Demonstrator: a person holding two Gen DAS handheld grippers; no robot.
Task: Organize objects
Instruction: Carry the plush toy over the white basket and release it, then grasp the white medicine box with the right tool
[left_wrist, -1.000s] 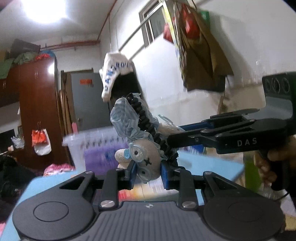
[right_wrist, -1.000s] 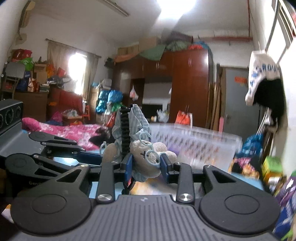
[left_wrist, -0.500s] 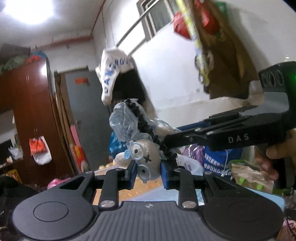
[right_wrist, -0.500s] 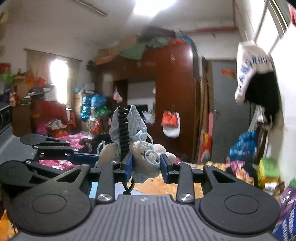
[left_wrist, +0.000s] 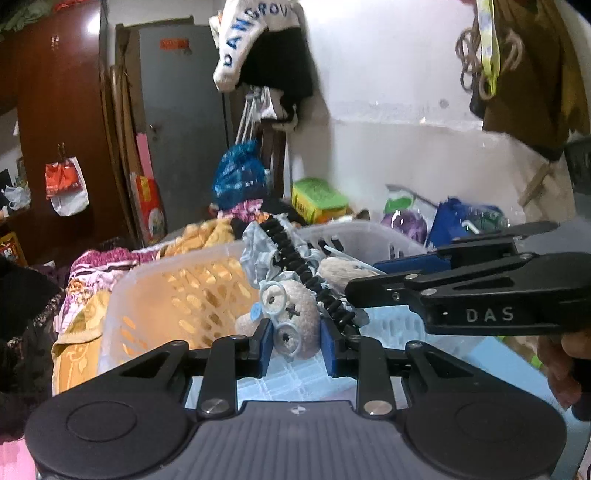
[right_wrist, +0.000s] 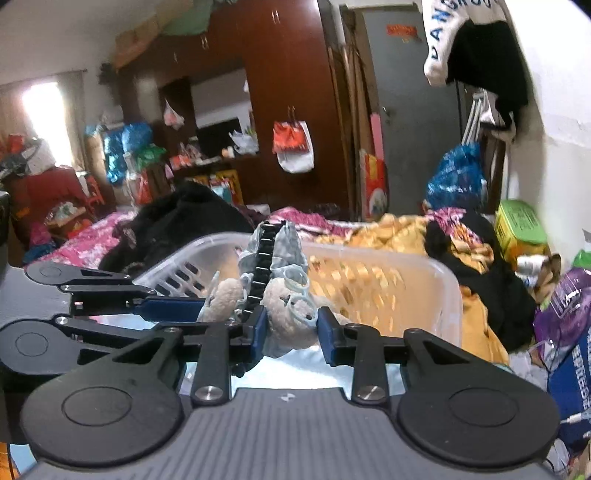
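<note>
- The left gripper (left_wrist: 297, 345) is clamping the grey plush toy (left_wrist: 295, 317).
- The right gripper (right_wrist: 291, 334) is gripping the same toy too.
- The toy is hanging near the white plastic basket's (left_wrist: 155, 291) rim.

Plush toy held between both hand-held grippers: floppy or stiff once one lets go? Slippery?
The plush toy probably sags: it is fuzzy and soft where the left hand-held gripper and right hand-held gripper pinch it. Likely light. Fuzzy fabric should grip well; the black ridged strip looks stiffer.
</note>
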